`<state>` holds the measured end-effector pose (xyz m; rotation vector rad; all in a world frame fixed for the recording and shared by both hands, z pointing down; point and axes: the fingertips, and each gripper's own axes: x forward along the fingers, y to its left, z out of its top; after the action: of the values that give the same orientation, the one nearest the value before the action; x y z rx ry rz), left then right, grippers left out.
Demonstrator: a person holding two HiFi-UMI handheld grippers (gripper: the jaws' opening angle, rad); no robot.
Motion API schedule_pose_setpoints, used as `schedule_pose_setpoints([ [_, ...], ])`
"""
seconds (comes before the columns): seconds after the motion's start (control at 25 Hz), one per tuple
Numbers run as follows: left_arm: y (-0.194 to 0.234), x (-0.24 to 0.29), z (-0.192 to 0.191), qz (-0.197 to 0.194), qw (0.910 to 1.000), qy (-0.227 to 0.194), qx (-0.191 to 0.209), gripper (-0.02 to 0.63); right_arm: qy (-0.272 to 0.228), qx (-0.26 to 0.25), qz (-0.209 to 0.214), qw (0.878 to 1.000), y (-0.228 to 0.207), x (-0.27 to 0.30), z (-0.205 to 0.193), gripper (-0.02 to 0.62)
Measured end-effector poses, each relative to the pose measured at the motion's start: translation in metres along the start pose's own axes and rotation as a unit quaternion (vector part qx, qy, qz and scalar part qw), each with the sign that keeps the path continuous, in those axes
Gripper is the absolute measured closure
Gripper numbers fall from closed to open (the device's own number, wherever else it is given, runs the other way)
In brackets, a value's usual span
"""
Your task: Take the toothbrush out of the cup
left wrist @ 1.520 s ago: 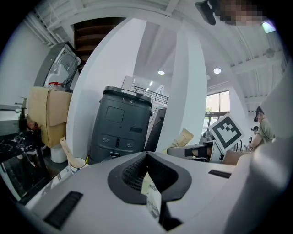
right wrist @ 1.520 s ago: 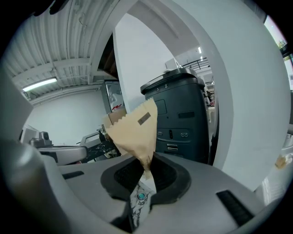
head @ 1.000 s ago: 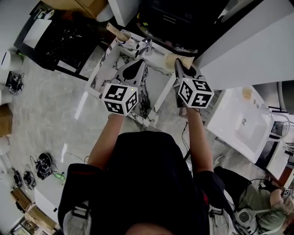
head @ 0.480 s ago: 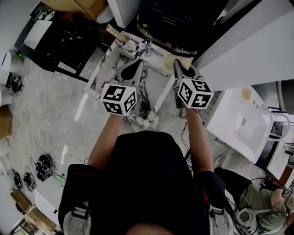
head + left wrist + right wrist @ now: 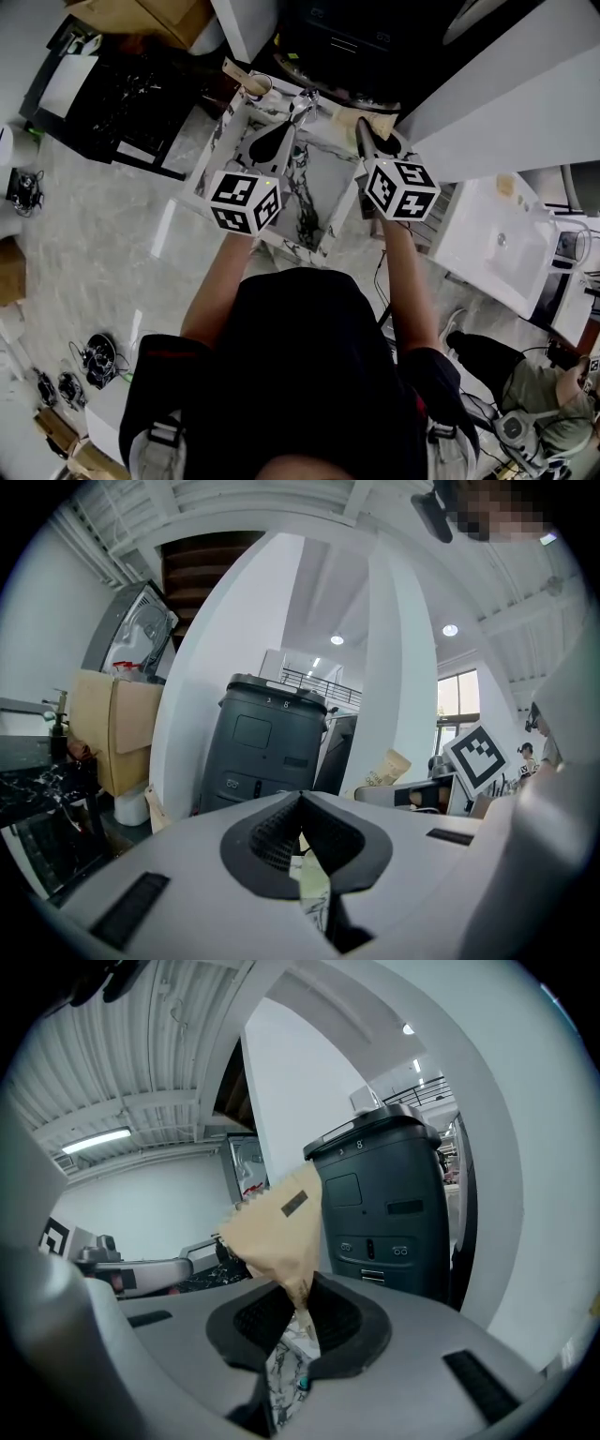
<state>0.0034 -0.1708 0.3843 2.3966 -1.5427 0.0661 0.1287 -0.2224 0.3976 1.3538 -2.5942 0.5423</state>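
Note:
A pale cup (image 5: 256,86) stands at the far left corner of the marble-patterned table (image 5: 323,183), with a tan stick-like item (image 5: 234,70) leaning out of it. My right gripper (image 5: 362,127) (image 5: 298,1299) is shut on the lower end of a tan paper packet (image 5: 377,122) (image 5: 279,1227), which looks like a wrapped toothbrush; the packet stands up from the jaws. My left gripper (image 5: 283,131) (image 5: 302,803) is shut with nothing in it, hovering over the table's far half, right of the cup. The same tan packet (image 5: 394,766) shows at the right of the left gripper view.
A metal tap-like fixture (image 5: 300,98) stands at the table's far edge between the grippers. A dark bin-like machine (image 5: 356,42) (image 5: 389,1208) rises behind the table. A white basin (image 5: 497,244) sits to the right, cardboard boxes (image 5: 159,14) at far left.
Both grippers have edged a little toward the table's far side, the right still pinching the tan packet. The jaws look the same.

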Motion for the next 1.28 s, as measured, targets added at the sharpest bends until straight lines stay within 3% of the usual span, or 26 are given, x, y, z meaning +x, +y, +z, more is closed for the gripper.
schedule_pose_setpoints([
  [0.76,0.123,-0.023,0.011,-0.027,0.9993,0.018,-0.017,0.595,-0.012,0.011,-0.027,0.999,0.087,0.084,0.017,0.531],
  [1.28,0.178,-0.001,-0.002,-0.050,0.9974,0.042,-0.031,0.595,0.019,0.020,-0.049,0.998,0.096,0.139,-0.001,0.531],
])
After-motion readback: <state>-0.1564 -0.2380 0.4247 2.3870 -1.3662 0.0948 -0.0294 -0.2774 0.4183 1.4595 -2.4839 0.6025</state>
